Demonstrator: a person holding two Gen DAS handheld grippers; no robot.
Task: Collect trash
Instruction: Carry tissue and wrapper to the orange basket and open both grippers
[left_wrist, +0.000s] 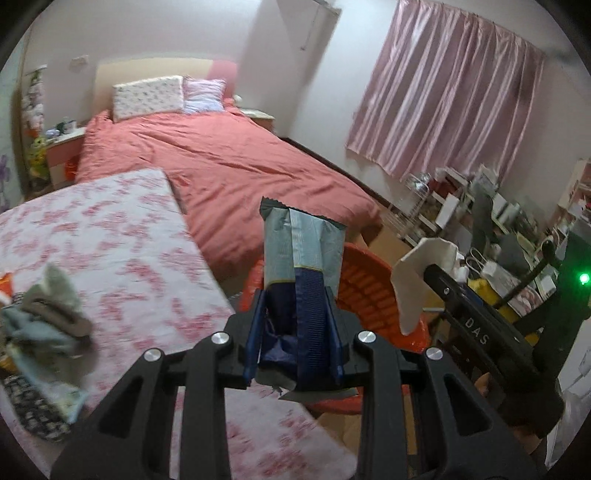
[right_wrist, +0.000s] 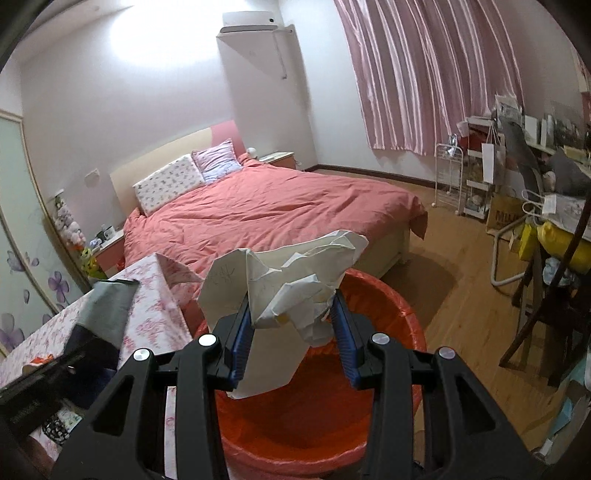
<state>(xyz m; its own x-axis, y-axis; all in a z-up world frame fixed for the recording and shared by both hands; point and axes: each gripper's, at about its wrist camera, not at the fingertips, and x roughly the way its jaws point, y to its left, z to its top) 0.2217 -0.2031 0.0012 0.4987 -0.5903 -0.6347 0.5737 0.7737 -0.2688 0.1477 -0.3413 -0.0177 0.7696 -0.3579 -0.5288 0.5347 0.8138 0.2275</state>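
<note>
Left wrist view: surface (left_wrist: 122, 240) under a pink-flowered cloth lies to the left, carrying a blurred heap of cloth and clutter (left_wrist: 40, 325) at its near edge. Beyond it stands a bed (left_wrist: 221, 166) with a wrinkled coral cover; pleated pink curtains (left_wrist: 443, 92) hang to the right. The left gripper (left_wrist: 295, 332) has its jaws clamped on a crinkled foil wrapper (left_wrist: 301, 247), grey above, dark blue below, standing upright before an orange ribbed bin (left_wrist: 365, 291).

Right wrist view: the right gripper (right_wrist: 291, 332) has its jaws clamped on crumpled white paper (right_wrist: 291, 277), directly over the bin's red-orange plastic liner (right_wrist: 402, 314). Wood floor (right_wrist: 461, 280) and a cluttered desk (right_wrist: 554, 206) lie to the right.
</note>
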